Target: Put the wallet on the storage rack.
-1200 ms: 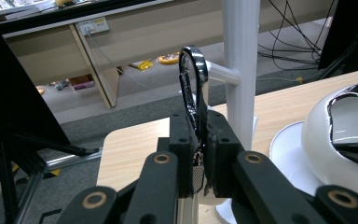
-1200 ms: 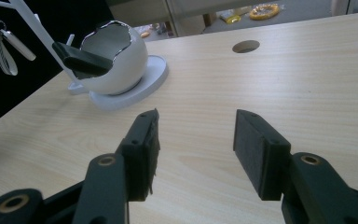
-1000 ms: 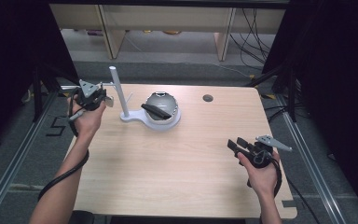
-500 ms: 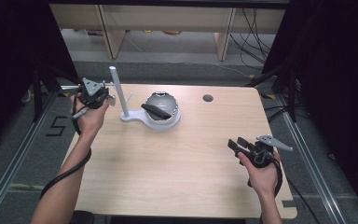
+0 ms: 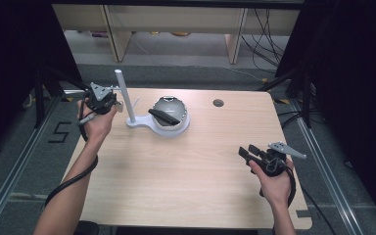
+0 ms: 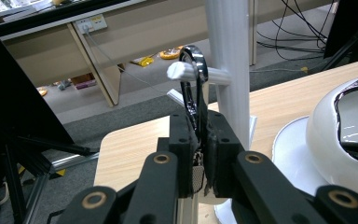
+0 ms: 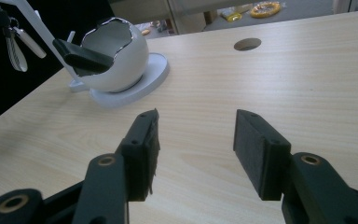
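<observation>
Left gripper (image 6: pixel 198 154) is clamped on a key ring (image 6: pixel 193 79), whose loop sits over the side peg (image 6: pixel 186 71) of the white stand (image 6: pixel 227 65). Right gripper (image 7: pixel 193 140) hovers spread and empty above the table (image 5: pixel 186 171) (well apart from the stand). Risk: the loop sits near the peg's tip; releasing or pulling back could slip it off, and pressing sideways could tip the stand.

Black jaws, brass rivets; grey plate (image 5: pixel 287 149); bare forearms.
</observation>
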Demonstrator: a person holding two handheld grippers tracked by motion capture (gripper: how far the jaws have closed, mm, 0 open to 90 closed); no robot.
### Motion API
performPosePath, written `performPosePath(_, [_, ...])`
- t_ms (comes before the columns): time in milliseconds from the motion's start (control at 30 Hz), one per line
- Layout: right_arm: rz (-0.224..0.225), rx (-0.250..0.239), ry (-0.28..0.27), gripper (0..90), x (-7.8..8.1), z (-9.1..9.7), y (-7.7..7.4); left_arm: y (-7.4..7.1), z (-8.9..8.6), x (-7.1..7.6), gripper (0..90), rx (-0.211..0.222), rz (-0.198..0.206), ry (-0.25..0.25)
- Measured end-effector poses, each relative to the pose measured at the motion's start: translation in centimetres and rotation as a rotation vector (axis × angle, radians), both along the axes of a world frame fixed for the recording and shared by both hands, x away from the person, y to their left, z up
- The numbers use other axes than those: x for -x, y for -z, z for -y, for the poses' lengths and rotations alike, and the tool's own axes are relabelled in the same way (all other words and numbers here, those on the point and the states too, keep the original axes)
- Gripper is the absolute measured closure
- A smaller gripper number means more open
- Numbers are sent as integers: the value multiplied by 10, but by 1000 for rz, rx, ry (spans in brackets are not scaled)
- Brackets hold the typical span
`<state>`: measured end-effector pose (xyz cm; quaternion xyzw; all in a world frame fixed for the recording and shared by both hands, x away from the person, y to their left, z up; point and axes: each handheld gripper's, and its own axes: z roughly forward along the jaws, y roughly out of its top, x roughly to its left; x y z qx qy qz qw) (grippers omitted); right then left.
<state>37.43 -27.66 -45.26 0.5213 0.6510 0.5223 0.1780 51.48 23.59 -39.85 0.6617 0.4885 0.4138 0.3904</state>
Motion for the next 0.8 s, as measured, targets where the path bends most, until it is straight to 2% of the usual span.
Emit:
performPosePath(433, [-8,-6,1,509,0,0,1,6,6,-7,823,1,-18,11])
performPosePath(500, [0,7,-4,509,-1,0,2,6,6,-8,822,0,-21,12])
performPosePath(533, [-13,14,2,508,0,0,2,7,6,-8,823,2,-22,14])
performPosePath(567, [-23,-13,-3,508,1,-2,1,7,7,-8,822,3,-22,14])
performPosePath(600, [-27,-15,-1,508,2,-2,2,7,7,-8,822,3,-23,15])
performPosePath(667, [-28,-14,3,507,2,-3,2,8,7,-9,822,5,-26,16])
performPosePath(700, [-19,1,8,506,1,-3,3,8,8,-9,822,4,-28,15])
performPosePath(733, [-43,-15,9,506,2,-3,1,8,8,-9,822,5,-26,18])
performPosePath(800, [-15,10,0,506,1,-1,2,8,8,-10,822,1,-30,20])
